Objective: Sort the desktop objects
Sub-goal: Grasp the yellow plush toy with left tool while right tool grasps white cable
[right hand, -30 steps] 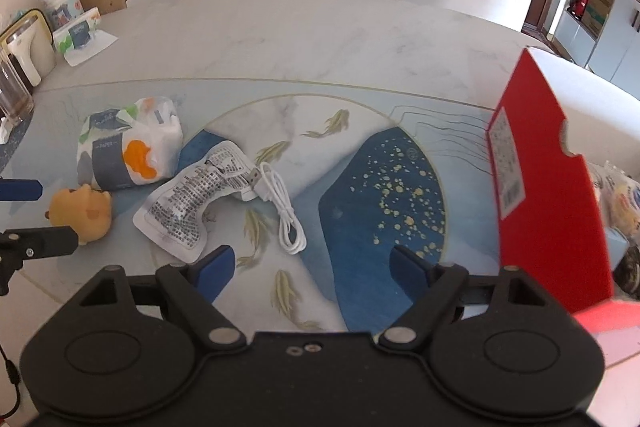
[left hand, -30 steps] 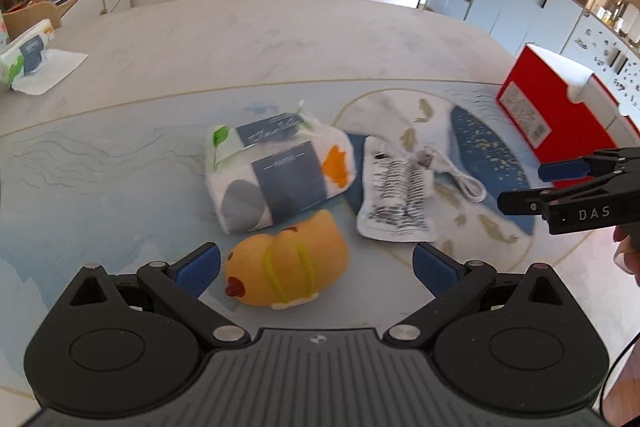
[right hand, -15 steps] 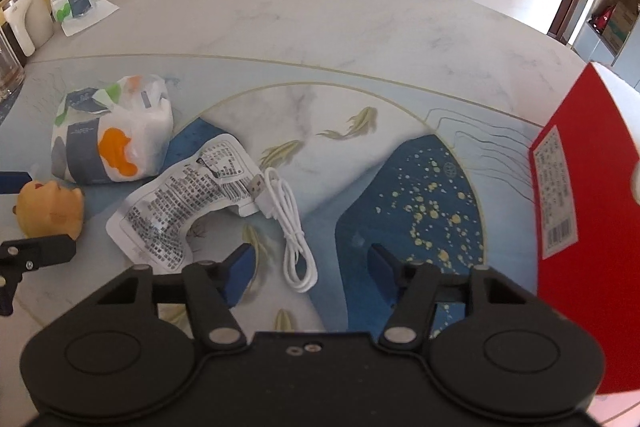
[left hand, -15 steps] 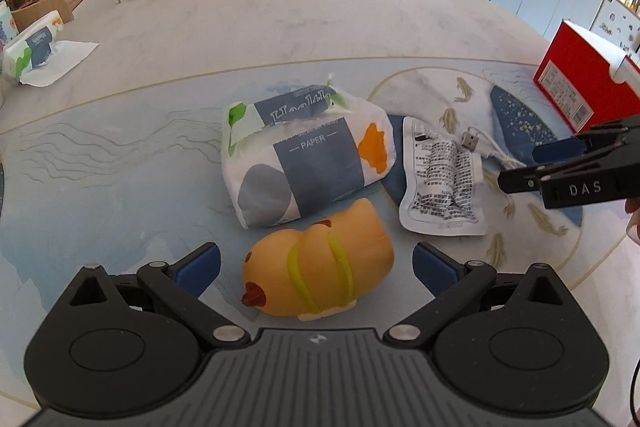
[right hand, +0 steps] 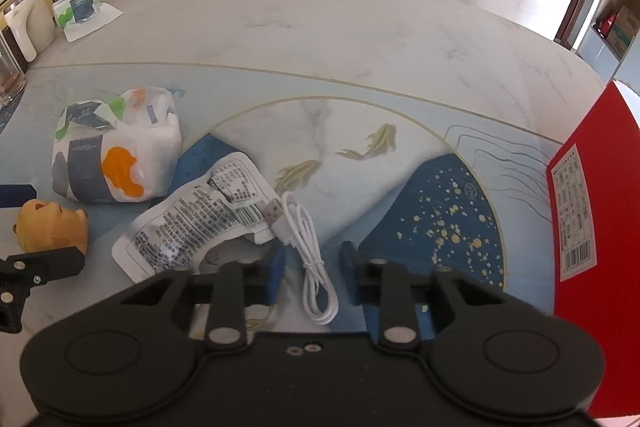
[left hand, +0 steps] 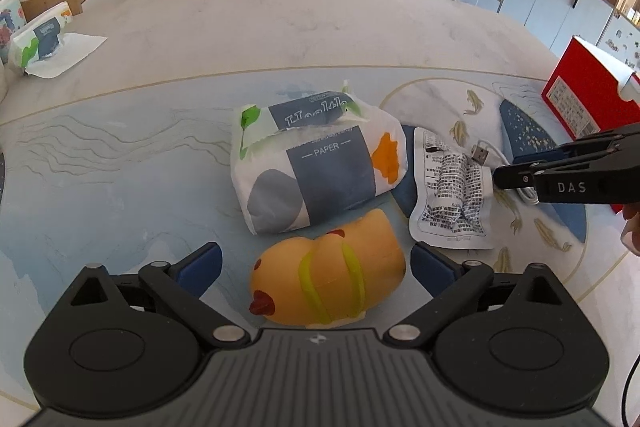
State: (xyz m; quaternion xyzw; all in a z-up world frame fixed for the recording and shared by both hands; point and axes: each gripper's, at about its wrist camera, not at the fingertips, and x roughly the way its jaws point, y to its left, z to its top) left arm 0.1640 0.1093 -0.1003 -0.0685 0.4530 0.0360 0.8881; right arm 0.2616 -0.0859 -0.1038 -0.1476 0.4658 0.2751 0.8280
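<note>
1. Near the front edge of the table (left hand: 280, 27), the left gripper (left hand: 316, 263) sits low with its fingers spread wide on both sides of the yellow duck toy (left hand: 328, 281), not touching it.
2. The right gripper (right hand: 312, 267) comes in from the right side; its fingers are narrowed around the white USB cable (right hand: 308, 243), and I cannot tell if they touch it.
3. The duck toy lies on its side, long axis left to right, beak toward the left.
4. The tissue pack (left hand: 316, 167) lies just behind the toy, and the printed sachet (left hand: 452, 199) is between the pack and the cable.
5. The cable runs front to back, plug away from the gripper.
6. The red box (right hand: 580, 227) stands at the right edge, partly cut off.
</note>
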